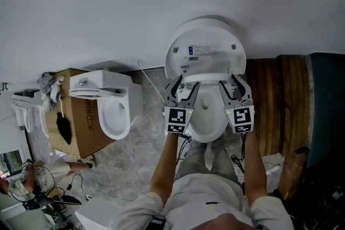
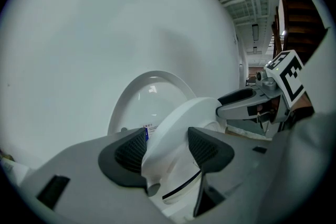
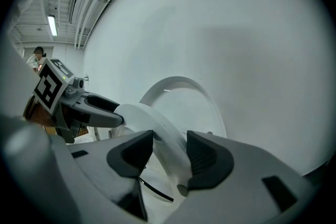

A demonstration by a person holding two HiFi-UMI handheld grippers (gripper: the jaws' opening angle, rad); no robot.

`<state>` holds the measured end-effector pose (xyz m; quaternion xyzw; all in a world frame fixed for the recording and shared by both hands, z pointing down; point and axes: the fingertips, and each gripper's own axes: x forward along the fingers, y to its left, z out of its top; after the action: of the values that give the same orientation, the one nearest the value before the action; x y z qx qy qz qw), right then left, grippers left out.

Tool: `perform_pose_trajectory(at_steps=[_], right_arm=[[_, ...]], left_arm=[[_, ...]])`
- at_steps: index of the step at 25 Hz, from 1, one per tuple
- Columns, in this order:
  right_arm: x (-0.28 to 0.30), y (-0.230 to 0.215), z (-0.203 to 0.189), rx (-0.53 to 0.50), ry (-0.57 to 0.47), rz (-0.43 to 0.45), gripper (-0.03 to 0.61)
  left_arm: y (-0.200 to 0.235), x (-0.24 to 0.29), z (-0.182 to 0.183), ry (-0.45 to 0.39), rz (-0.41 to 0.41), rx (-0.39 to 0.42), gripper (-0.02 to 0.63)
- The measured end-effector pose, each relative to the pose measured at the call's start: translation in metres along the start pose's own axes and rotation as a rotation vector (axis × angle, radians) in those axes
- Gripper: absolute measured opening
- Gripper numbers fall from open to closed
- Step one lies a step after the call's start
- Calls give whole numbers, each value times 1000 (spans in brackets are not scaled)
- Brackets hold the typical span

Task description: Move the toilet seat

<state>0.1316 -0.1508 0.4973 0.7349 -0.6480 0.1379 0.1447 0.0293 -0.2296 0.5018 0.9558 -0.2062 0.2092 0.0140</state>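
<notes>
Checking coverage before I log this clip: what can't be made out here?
Label on the lid: print too small in the head view; half behind the seat in the left gripper view.
Base of the toilet: head view, hidden by the person.
Clutter at lower left: head view, too small.

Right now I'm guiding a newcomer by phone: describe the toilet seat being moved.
Two toilets stand by the white wall; take the right toilet, beside the wooden boards. Its toilet seat is the tilted ring below the raised lid, the only one clamped by the left gripper and right gripper.
</notes>
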Motion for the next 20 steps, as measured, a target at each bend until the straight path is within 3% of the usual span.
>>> perform_pose_trajectory(at_steps=[20], right_arm=[[50,-30,14,19,-53,-20,218]], left_arm=[[32,47,16,-38,18,-33,273]])
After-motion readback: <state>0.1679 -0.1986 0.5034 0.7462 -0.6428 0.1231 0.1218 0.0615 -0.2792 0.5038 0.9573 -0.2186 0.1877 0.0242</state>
